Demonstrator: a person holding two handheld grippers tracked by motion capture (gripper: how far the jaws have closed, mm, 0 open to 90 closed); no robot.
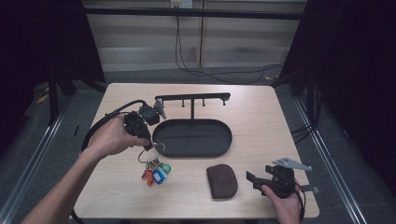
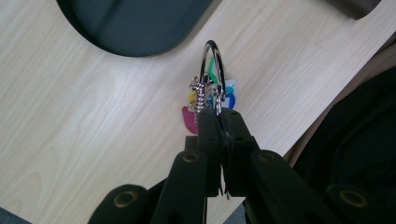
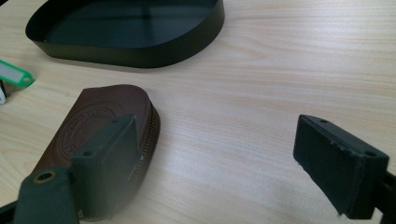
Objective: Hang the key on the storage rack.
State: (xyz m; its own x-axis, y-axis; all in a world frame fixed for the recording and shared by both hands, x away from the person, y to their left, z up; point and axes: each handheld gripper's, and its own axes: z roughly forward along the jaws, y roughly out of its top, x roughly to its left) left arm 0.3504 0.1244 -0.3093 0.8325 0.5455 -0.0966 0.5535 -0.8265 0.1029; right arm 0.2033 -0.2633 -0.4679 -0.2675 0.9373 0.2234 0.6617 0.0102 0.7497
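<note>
The left tool (image 1: 148,143) is clenched on a large metal key ring (image 2: 212,74), its two black jaws pinched together on the ring's near edge so that the loop stands up past the tips and the bunch of keys and tags (image 1: 156,173) hangs below it, left of the worktop's middle. Gripping the ring by its rim rather than by a tag seems meant to keep the loop open and upright, ready to be slipped over a peg. The tags number at least four by colour: red, blue and green in the high view, with a yellow one peeping out in the left gripper view. Just right of the ring lies one black oval tray (image 1: 219,149), and behind it rises one black stand with a crossbar (image 1: 192,98) carrying what look like three short pegs, a likely home for the ring. The right tool (image 1: 259,179) is released, its two pads spread wide with nothing between them, resting low at the near right edge as if waiting its turn. One brown zipped pouch (image 3: 100,119) lies flat just left of it, near the tray. All of this sits on one pale wooden worktop (image 1: 261,116)
</note>
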